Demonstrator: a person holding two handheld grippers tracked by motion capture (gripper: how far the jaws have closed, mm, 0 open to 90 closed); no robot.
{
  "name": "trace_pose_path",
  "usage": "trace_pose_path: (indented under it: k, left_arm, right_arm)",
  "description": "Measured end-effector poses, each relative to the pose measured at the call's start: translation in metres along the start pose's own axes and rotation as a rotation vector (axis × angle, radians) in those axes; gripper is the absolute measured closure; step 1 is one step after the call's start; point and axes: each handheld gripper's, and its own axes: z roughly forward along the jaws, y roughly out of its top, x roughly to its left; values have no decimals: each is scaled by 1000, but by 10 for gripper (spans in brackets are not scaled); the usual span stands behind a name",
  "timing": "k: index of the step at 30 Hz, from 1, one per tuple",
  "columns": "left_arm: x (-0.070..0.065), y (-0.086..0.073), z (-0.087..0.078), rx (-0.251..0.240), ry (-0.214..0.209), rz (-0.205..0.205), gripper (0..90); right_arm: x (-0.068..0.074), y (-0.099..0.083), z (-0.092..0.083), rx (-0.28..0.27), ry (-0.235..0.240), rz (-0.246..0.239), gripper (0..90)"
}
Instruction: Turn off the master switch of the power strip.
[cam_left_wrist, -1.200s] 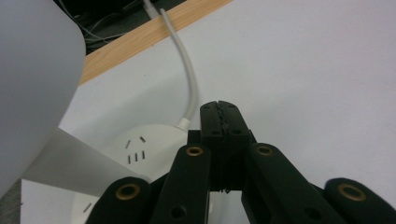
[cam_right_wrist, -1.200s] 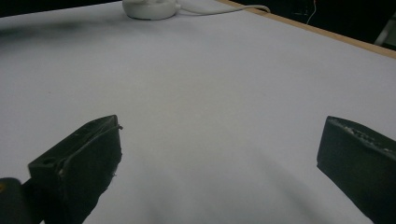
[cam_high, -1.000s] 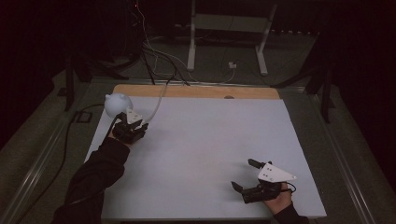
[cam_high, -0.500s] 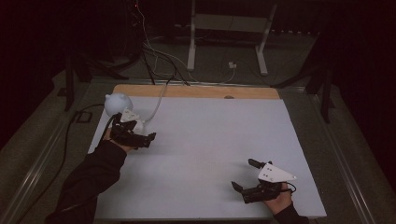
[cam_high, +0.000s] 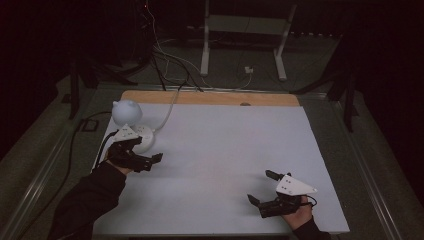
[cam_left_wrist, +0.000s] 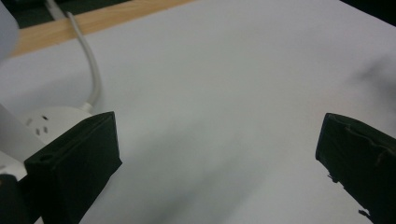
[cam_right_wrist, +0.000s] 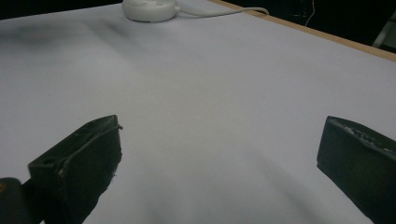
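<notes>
- Counter (cam_high: 220, 150) mid: bare white top betw. both sides, wide free lane across.
- Far-left corner blocked: round white socket base (cam_high: 142, 137) w/ white globe lamp (cam_high: 126, 112) just behind it.
- White cable (cam_high: 167, 112) runs from base over far wood edge (cam_high: 210, 97); snag risk there.
- Left hand-held gripper (cam_high: 150, 162) sits just beside base, jaws wide, nothing betw. them.
- Right hand-held gripper (cam_high: 262, 187), near-right: open surface ahead.

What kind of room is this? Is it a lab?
Probably a lab or test room, not a home. A person holds a hand-held gripper in each hand over a bare white table, cables trail across the dark floor behind it, and a metal stand is set up there.
</notes>
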Motion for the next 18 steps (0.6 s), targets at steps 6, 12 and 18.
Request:
trace_pose_path:
  k: [6,12,18]
  left_arm:
    - [-7,-18,-2,8,-32,22,3]
    - [-14,-35,-3,17,-53,42,3]
    - [-21,-51,-3,20,-74,54,3]
  right_arm:
    - [0,0,1,4,2,-1,0]
    - [0,0,1,6,1,-3,0]
    - [0,0,2,5,3,-1,0]
